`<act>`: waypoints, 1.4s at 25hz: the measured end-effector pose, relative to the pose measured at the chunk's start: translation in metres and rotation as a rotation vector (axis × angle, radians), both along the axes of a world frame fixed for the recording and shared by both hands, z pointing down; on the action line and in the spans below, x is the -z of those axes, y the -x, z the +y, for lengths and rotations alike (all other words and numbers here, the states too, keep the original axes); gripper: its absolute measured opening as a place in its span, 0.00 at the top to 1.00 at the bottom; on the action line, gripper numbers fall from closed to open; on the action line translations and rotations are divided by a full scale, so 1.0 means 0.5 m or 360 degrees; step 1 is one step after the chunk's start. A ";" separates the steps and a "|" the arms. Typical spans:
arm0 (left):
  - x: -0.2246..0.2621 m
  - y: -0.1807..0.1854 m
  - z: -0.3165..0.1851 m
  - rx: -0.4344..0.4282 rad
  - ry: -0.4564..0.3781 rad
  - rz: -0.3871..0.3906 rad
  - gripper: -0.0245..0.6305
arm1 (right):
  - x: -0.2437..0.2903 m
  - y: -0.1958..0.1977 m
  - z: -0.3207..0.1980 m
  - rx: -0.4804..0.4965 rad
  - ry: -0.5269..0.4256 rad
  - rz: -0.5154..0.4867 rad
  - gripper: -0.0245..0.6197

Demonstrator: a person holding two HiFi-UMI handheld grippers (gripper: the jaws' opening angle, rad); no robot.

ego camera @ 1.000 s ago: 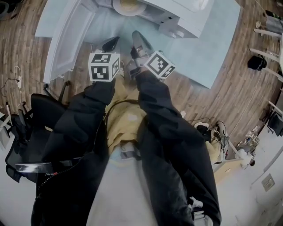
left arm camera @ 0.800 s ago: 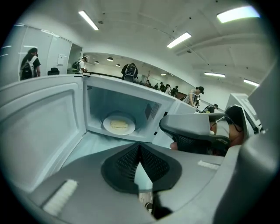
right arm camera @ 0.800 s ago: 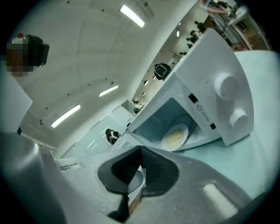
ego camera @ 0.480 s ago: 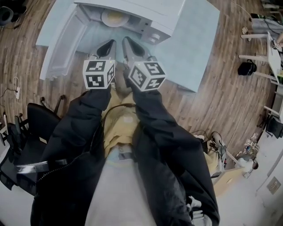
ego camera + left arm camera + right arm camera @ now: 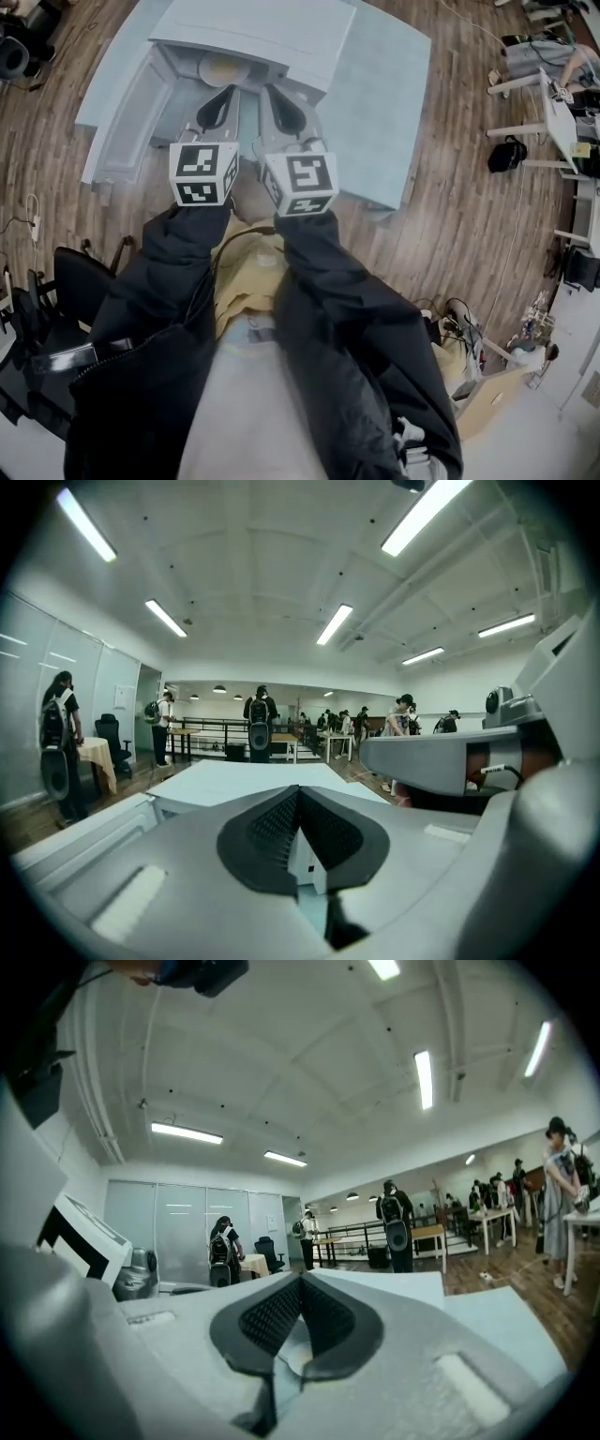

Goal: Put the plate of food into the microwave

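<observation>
Both tongs are clenched on nothing. The left tongs (image 5: 221,101) and the right tongs (image 5: 281,103) hover side by side just in front of the white microwave (image 5: 253,33). Each gripper's own view shows its ribbed pads pressed together with no object between them. The plate of food (image 5: 223,68) lies inside the microwave's cavity, showing as a pale yellowish round through the opening, beyond the tips of both tongs and apart from them. What the food is cannot be told at this size. The microwave door (image 5: 127,122) stands swung wide to the person's left, above the pale blue desk (image 5: 375,103) that carries the oven. Judged from how things lie, the main part of the job looks done: the plate is in the oven and neither tool is holding it. What seems left, if the task counts it, is to swing the door shut. The left tongs are the nearer to it and would likely have to push against its outer face, since nothing here shows a handle to grip.
</observation>
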State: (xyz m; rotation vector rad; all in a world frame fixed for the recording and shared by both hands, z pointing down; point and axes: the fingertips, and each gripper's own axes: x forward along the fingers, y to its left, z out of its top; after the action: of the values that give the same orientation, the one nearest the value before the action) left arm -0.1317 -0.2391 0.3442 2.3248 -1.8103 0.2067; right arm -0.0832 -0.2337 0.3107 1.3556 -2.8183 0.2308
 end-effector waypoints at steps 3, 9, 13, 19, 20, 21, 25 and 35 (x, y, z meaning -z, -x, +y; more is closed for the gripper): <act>0.059 -0.012 0.006 -0.0005 -0.0133 -0.0032 0.96 | 0.053 -0.012 0.004 -0.0023 -0.0143 0.0062 0.97; 0.142 -0.006 0.014 0.0015 -0.0302 -0.0128 0.96 | 0.149 -0.025 0.010 -0.0055 -0.0353 0.0071 0.97; 0.178 -0.001 -0.006 0.0006 -0.0361 -0.0121 0.96 | 0.167 -0.024 0.003 -0.0059 -0.0401 0.0078 0.97; 0.200 -0.015 -0.018 -0.0046 -0.0413 -0.0132 0.96 | 0.188 -0.020 -0.011 -0.0073 -0.0441 0.0081 0.97; 0.204 -0.020 -0.021 -0.0058 -0.0421 -0.0133 0.96 | 0.193 -0.022 -0.016 -0.0079 -0.0443 0.0077 0.97; 0.207 -0.025 -0.026 -0.0069 -0.0427 -0.0133 0.96 | 0.197 -0.025 -0.021 -0.0085 -0.0443 0.0067 0.97; 0.217 -0.029 -0.042 -0.0090 -0.0436 -0.0128 0.96 | 0.199 -0.028 -0.037 -0.0099 -0.0438 0.0060 0.97; 0.211 -0.026 -0.055 -0.0112 -0.0422 -0.0122 0.96 | 0.192 -0.025 -0.048 -0.0131 -0.0440 0.0078 0.97</act>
State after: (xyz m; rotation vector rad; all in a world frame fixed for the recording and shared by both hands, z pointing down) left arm -0.1189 -0.2668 0.2386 2.5951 -1.8958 0.0695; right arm -0.0706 -0.2577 0.2148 1.5025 -2.8375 -0.1976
